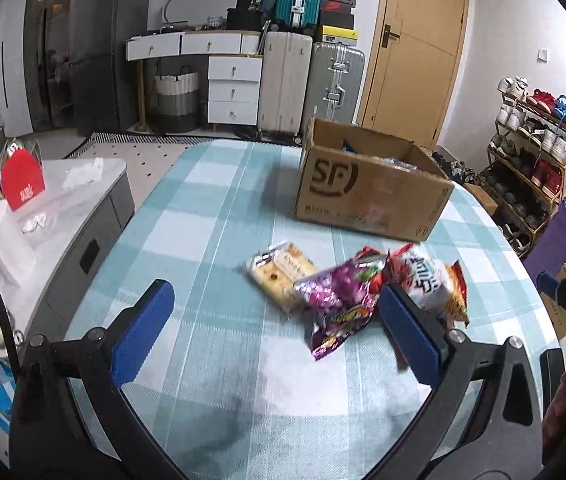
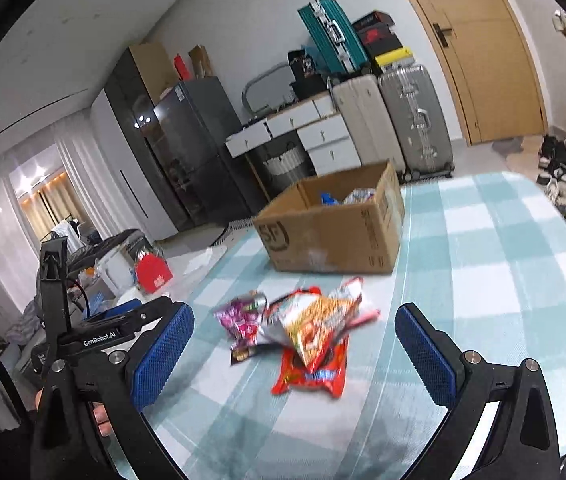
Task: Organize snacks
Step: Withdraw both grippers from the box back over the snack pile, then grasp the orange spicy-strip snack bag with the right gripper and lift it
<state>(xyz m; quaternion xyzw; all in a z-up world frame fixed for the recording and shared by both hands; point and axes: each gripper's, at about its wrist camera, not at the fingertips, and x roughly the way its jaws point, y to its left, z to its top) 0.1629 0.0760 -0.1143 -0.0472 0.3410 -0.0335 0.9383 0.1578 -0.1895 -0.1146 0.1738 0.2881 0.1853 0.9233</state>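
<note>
Snack packets heaped low and centre on the checked tablecloth (image 1: 211,216): purple packet (image 1: 339,300) on top in the left wrist view, pale cracker pack (image 1: 279,272) just left of it and partly under it, red-and-white chip bag (image 1: 431,280) touching on the right. Same heap from the right wrist view, centre frame: orange-yellow chip bag (image 2: 315,324) lying over a red packet (image 2: 311,376), purple one (image 2: 243,316) to the left, all touching.

Beyond the heap, towards upper centre, open cardboard box (image 1: 367,196) marked SF, flaps up, a few wrappers showing inside, blue one among them (image 2: 327,199). Well apart from the heap, bare cloth between.

Left gripper (image 1: 279,332) spread wide, blue pads either side of lower frame, nothing between them; right pad (image 1: 411,332) overlapping the chip bag in the picture, contact not clear. Right gripper (image 2: 295,348) also spread wide and empty, heap framed between the pads, no touch visible.

Further out: low side table (image 1: 95,200) at left with a red box (image 1: 21,178); suitcases (image 1: 335,80), white drawers (image 1: 235,92) and wooden door (image 1: 415,48) along the top; shoe rack (image 1: 531,136) at right edge.
</note>
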